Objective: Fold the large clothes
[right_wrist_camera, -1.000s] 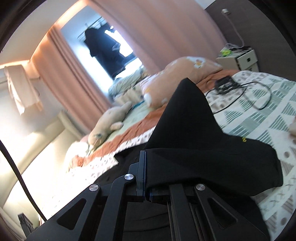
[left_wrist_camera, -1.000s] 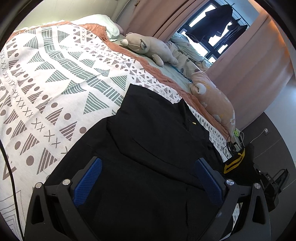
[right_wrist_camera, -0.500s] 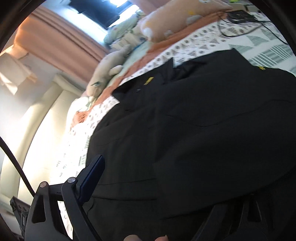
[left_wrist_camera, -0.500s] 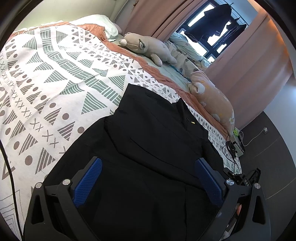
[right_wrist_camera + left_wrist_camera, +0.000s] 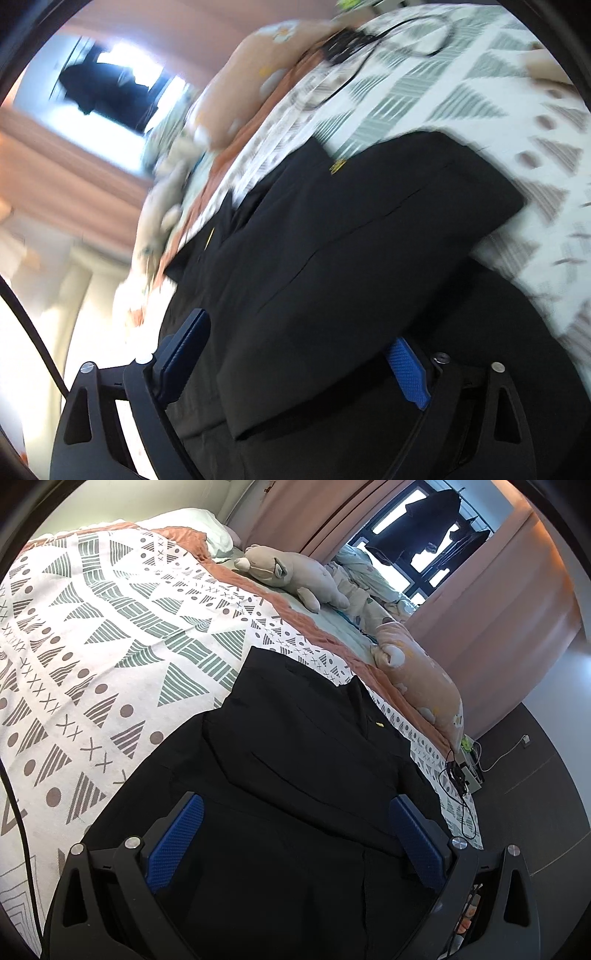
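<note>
A large black garment (image 5: 295,775) lies spread on the patterned bedspread (image 5: 110,627), its collar end toward the pillows and both sides folded in over the middle. My left gripper (image 5: 295,834) is open and empty just above its near part. In the blurred right wrist view the same black garment (image 5: 351,258) lies flat with a folded panel on top and a small yellow tag. My right gripper (image 5: 295,362) is open and empty over it.
Two plush toys (image 5: 295,572) and an orange pillow (image 5: 421,679) lie along the far side of the bed. A black cable and charger (image 5: 458,775) rest at the bed's right corner. Curtains (image 5: 498,609) and a window stand behind.
My right gripper has let go of the black fabric it held raised, opened, and swung down over the garment. The folded part now lies flat. My left gripper has barely moved.
</note>
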Demonstrator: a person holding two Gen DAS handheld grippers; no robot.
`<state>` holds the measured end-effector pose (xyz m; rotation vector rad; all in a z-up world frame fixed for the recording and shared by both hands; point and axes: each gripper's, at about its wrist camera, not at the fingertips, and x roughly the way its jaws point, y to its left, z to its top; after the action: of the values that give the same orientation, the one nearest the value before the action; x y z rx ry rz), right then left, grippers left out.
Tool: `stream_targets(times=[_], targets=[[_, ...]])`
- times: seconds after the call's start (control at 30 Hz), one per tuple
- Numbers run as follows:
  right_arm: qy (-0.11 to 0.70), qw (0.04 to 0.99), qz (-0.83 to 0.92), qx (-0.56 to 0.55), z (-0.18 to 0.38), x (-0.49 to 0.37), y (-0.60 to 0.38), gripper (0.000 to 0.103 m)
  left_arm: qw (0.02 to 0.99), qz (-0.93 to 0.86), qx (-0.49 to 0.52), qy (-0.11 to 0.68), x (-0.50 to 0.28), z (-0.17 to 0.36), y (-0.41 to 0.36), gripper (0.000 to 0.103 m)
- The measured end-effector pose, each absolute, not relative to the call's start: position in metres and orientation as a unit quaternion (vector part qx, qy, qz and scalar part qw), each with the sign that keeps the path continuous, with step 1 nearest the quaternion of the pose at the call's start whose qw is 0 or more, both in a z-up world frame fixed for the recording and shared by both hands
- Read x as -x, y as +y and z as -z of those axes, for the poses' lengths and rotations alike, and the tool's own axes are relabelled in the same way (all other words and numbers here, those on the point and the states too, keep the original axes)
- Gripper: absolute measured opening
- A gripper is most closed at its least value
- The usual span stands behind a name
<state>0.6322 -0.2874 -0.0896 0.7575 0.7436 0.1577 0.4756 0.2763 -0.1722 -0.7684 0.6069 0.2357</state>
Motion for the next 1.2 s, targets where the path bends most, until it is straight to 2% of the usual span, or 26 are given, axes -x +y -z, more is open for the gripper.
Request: stream_targets(times=[0.03, 0.1, 0.2, 0.3, 0.53, 0.83, 1.2], targets=[[0.350, 0.864, -0.057, -0.357, 0.086, -0.631, -0.296, 0.069, 0.876, -0.112, 0.370, 0.289, -0.475, 0.172, 0.277, 0.103], [0.349, 0.870, -0.036, -0.346, 0.084, -0.631, -0.305, 0.028, 0.875, -0.111, 0.374, 0.286, -0.474, 0.171, 0.279, 0.103], [0.338, 0.872, -0.043, -0.352, 0.077, -0.629, -0.311, 0.007, 0.874, -0.108, 0.381, 0.280, -0.471, 0.169, 0.282, 0.103], [0.315, 0.889, -0.061, -0.326, 0.055, -0.620, -0.285, 0.003, 0.872, -0.106, 0.391, 0.274, -0.467, 0.168, 0.287, 0.103], [0.270, 0.917, -0.118, -0.270, 0.018, -0.573, -0.218, 0.003, 0.867, -0.092, 0.415, 0.261, -0.462, 0.165, 0.296, 0.103], [0.252, 0.924, -0.181, -0.225, 0.028, -0.560, -0.129, 0.002, 0.858, -0.080, 0.450, 0.237, -0.445, 0.164, 0.319, 0.103], [0.259, 0.927, -0.233, -0.138, 0.066, -0.630, -0.020, 0.002, 0.839, -0.077, 0.496, 0.210, -0.429, 0.169, 0.345, 0.103]])
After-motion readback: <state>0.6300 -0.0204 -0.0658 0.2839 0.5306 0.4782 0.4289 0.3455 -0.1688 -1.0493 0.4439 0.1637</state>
